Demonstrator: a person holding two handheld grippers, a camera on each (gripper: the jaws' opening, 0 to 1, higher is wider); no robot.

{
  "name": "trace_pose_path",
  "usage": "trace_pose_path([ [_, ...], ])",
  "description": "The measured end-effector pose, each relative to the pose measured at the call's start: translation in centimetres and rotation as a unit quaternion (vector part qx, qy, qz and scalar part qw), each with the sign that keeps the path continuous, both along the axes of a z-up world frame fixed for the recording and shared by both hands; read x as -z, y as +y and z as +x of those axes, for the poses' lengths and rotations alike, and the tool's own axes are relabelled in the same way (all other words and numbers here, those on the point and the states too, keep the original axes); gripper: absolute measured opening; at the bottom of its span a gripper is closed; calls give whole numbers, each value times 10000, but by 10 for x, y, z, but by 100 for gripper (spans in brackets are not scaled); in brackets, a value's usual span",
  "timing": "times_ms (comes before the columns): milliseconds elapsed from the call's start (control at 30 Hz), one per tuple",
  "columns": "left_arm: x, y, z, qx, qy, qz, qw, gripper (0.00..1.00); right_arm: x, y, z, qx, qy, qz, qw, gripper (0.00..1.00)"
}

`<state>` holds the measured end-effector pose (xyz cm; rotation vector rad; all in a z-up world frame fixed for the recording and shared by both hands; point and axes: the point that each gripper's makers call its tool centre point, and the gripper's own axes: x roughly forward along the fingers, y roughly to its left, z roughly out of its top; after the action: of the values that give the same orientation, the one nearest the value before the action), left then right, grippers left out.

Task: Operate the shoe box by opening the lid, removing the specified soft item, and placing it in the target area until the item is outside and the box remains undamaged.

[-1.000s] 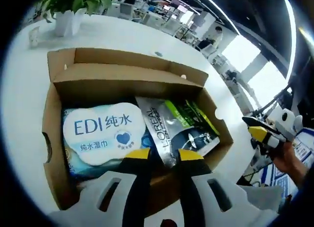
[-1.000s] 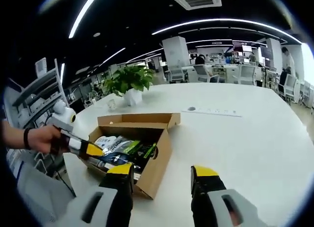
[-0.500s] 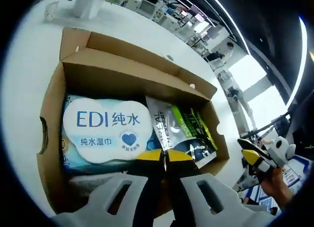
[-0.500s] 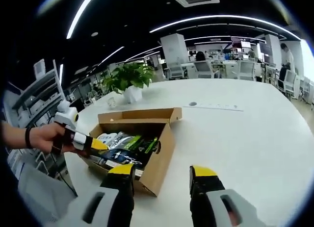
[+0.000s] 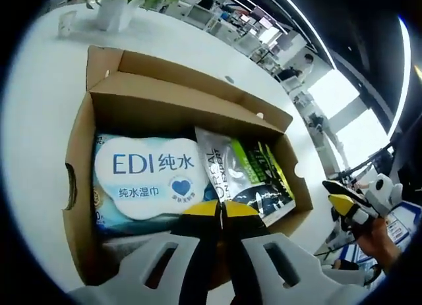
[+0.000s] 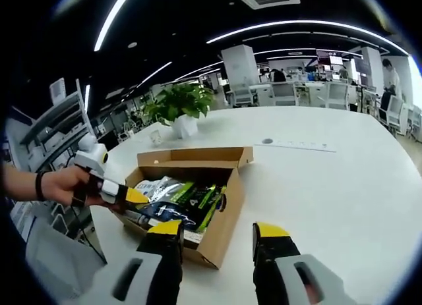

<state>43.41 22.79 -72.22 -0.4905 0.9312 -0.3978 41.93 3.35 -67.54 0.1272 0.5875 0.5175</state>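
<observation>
The left gripper (image 5: 221, 209), open a second ago, is now clenched on the silver sachet (image 5: 227, 176) inside the shoe box (image 5: 79, 213); lifting out looks next; the right gripper (image 6: 217, 231) hangs released beside the box.

matt cardboard shoe box (image 5: 79, 153), glossy foil sachet (image 5: 227, 170)

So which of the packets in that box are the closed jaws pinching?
The silver L'Oreal sachet, beside the green one; the left gripper has its jaws shut on its lower edge. The blue-and-white EDI wipes pack lies alongside.

Potted plant (image 6: 179, 109) on white table (image 6: 330, 173); office desks behind.
</observation>
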Motion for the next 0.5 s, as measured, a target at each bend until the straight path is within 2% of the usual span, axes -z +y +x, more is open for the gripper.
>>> trace_pose_path([
  [100, 0, 0, -2, 64, -17, 33, 10000, 0, -1, 12, 0, -143, 24, 120, 9998, 38],
  [267, 1, 0, -1, 223, -84, 240, 9994, 0, 1, 37, 3, -481, 80, 60, 9988, 37],
  [333, 2, 1, -1, 224, -79, 246, 9994, 0, 1, 43, 8, -524, 124, 40, 9985, 37],
  [400, 1, 1, -1, 229, -89, 248, 9994, 0, 6, 45, 12, -449, 318, 11, 9985, 36],
  [500, 2, 4, -1, 260, -129, 365, 9989, 0, 3, 54, 17, -428, 353, 189, 9983, 36],
])
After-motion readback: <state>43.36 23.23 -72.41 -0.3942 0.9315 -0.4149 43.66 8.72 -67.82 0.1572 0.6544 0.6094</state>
